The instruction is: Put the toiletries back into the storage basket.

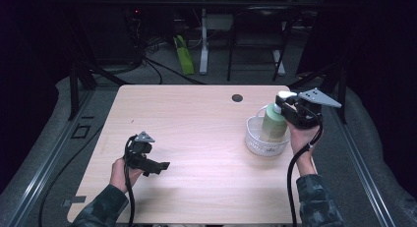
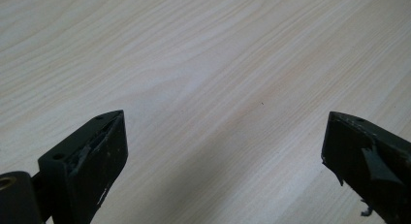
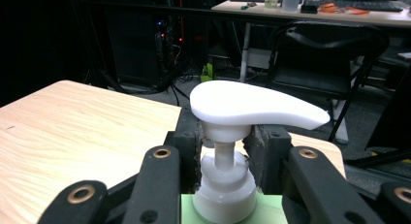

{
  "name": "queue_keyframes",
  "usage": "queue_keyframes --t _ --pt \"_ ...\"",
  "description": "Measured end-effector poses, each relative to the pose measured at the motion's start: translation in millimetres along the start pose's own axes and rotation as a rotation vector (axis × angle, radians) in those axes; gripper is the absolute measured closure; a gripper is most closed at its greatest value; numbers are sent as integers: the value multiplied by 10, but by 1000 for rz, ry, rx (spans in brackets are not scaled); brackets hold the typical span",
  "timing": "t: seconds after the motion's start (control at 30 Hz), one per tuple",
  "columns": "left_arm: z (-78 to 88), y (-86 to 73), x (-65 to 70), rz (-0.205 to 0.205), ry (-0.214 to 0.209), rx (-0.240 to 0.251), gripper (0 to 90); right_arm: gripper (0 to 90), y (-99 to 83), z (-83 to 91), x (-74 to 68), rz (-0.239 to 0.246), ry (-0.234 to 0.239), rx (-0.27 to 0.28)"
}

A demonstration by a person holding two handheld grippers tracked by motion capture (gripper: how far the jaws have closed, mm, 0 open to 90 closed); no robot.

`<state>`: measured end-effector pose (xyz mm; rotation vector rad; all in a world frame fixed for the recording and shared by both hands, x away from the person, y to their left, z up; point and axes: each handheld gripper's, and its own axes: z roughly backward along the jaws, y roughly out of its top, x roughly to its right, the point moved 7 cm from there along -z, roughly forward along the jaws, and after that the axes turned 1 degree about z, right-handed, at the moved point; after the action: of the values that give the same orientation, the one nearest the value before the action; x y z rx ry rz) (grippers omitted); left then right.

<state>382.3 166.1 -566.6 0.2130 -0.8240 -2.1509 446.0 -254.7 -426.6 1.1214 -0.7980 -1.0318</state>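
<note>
Clamping my right gripper [image 3: 224,151] on the neck of the green pump bottle [image 1: 274,124], which stands in the white basket [image 1: 255,143], I judge it top-heavy, slick-sided and stiff; the neck under the pump head [image 3: 252,105] seems the safest hold. The basket rim could snag it. My left gripper [image 1: 160,166] hovers apart, empty, over the table [image 1: 196,119].

**Bottle in Basket at Table's Right**

The bottle [image 1: 273,124] stood in the basket [image 1: 255,143] near the table's [image 1: 196,119] right edge. The right gripper [image 1: 287,109] sat at its neck; the left gripper [image 1: 160,165] lay well apart, front left.
</note>
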Motion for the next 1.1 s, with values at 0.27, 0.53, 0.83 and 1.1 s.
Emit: queue_keyframes --t 0.27,0.53,0.83,1.1 --pt "-11 3 4 16 -13 4 27 682 -20 -18 -13 1 8 2" --pt "-19 5 21 11 -9 1 28 684 -82 65 31 -45 16 21" --pt "-51 4 49 4 -16 -10 28 686 -99 99 22 -22 17 0" --pt "-44 2 29 13 -10 -4 28 684 -91 106 32 -12 8 -10"
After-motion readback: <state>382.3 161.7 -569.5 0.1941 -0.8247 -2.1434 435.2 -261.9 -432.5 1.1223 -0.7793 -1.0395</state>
